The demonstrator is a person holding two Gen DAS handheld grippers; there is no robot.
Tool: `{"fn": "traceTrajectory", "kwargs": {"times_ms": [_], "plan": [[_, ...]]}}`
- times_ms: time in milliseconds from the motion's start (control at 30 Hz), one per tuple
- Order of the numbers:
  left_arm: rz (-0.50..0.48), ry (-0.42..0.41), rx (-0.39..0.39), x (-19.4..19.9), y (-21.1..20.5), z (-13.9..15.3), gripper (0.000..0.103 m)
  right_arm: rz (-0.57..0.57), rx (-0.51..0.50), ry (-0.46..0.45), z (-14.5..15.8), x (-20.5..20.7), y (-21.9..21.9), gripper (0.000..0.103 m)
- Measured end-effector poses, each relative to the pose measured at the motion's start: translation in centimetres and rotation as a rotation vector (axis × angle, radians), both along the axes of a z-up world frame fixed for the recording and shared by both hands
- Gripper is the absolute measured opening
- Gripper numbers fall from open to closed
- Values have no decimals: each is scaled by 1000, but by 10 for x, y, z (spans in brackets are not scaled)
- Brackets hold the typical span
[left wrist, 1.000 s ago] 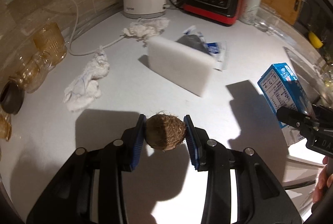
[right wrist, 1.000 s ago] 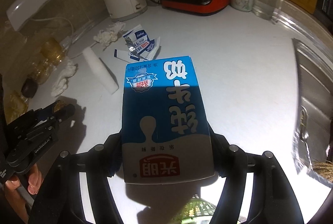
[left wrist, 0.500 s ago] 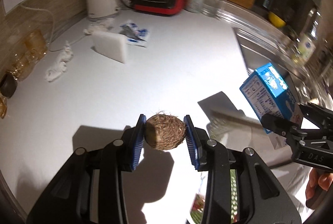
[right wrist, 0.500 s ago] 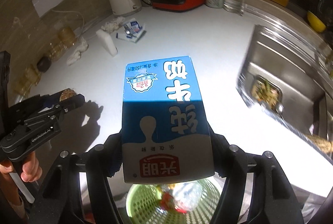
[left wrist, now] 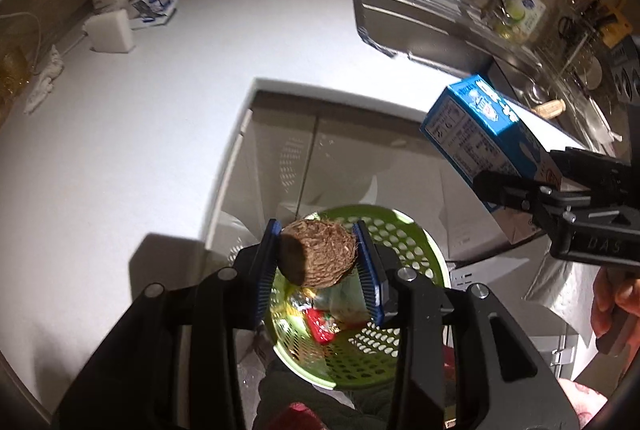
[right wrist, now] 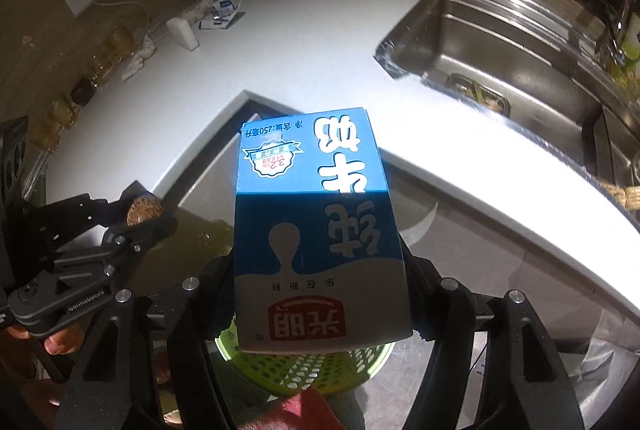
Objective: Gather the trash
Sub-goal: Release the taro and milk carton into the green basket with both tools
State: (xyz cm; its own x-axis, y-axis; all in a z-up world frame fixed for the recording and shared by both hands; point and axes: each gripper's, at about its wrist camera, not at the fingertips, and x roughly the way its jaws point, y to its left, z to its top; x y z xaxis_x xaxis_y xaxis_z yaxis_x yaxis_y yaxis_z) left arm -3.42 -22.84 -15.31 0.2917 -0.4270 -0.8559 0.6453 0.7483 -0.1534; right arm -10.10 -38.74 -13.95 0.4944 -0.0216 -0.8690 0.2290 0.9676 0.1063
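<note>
Jaws now over green bin (left wrist: 416, 242) — countertop (left wrist: 120, 150) behind.

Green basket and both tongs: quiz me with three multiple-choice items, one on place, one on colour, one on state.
1. Where is the green basket?
A. On the counter by the kettle
B. Below the counter edge, under the left tongs
C. Inside the sink

2. What colour is most of the milk carton?
A. Blue and white
B. Red
C. Yellow

3. What are the left tongs doing?
A. Standing open with nothing in them
B. Clamped on a brown fibrous husk
C. Clamped on a crumpled tissue

Answers:
1 B: the left wrist view looks down past the counter edge onto the basket.
2 A: its faces are blue with white print.
3 B: the husk sits squeezed between the blue pads.
</note>
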Motion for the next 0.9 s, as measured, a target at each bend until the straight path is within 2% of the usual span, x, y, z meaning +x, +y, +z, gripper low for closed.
{"fn": "traceTrajectory", "kwargs": {"times_ms": [167, 233, 300, 467, 900], "plan": [[-14, 23, 30, -23, -15, -9, 37, 15, 11, 1, -1, -16, -12, 67], [-12, 30, 38, -29, -19, -10, 43, 27, 17, 2, -2, -20, -15, 67], [0, 17, 45, -36, -21, -8, 61, 39, 21, 4, -2, -22, -16, 67], [14, -4, 38, -48, -27, -1, 70, 80, 35, 9, -4, -30, -20, 67], [104, -39, 41, -63, -23, 8, 71, 194, 43, 14, -11, -42, -14, 67]]}}
